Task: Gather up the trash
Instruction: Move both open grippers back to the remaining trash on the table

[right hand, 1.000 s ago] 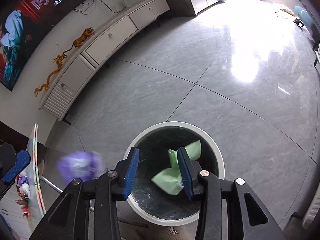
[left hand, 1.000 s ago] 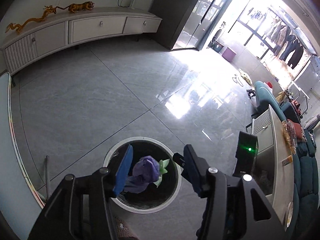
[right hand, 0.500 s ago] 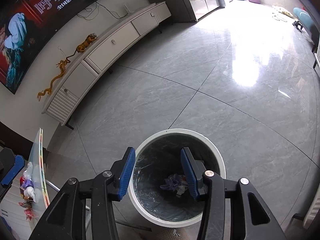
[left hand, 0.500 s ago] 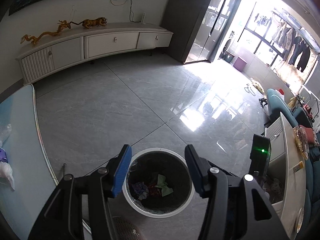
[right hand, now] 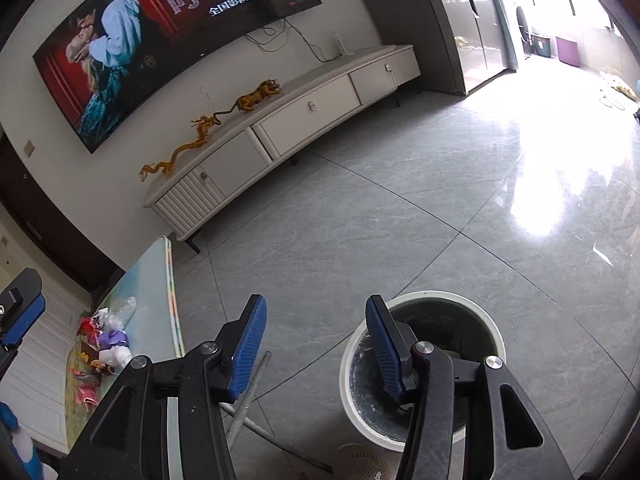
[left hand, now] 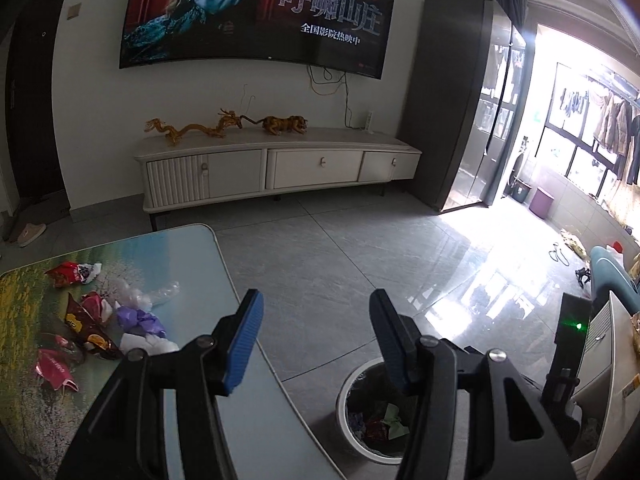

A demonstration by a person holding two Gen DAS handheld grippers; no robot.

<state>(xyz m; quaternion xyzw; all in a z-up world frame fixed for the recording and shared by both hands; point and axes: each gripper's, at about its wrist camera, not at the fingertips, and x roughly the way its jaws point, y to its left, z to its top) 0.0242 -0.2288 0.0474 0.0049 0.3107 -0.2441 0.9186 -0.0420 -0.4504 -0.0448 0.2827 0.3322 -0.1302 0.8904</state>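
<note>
Trash (left hand: 100, 320) sits in a loose pile on the worktop (left hand: 192, 264), well left of and beyond the left gripper (left hand: 316, 340). Nothing lies between its fingers (left hand: 244, 344); they're spread wide and hold nothing. Right gripper (right hand: 316, 344) is likewise wide open and empty, with its right finger (right hand: 384, 356) overlapping the near rim of the trash bin (right hand: 496, 332) in view. From the right wrist the same pile (right hand: 104, 340) shows far left on the worktop edge (right hand: 172, 300).

The bin (left hand: 344, 392) stands on the grey tile floor (left hand: 360, 256) just off the worktop's right side, below the left gripper's right finger. Already inside: crumpled purple, red and green scraps (left hand: 376, 424).

Background: white TV cabinet (left hand: 276, 168) with gold dragon (left hand: 192, 130) and tiger figurines (left hand: 284, 124), and a wall TV (left hand: 256, 12) above. A metal worktop leg (right hand: 248, 400) runs below the right gripper's left finger.

Pile contents: red snack wrappers (left hand: 72, 272), a dark brown wrapper (left hand: 88, 332), a crumpled purple wrapper (left hand: 140, 318), white tissue (left hand: 148, 344), clear plastic (left hand: 160, 292). All crumpled, touching or overlapping.
</note>
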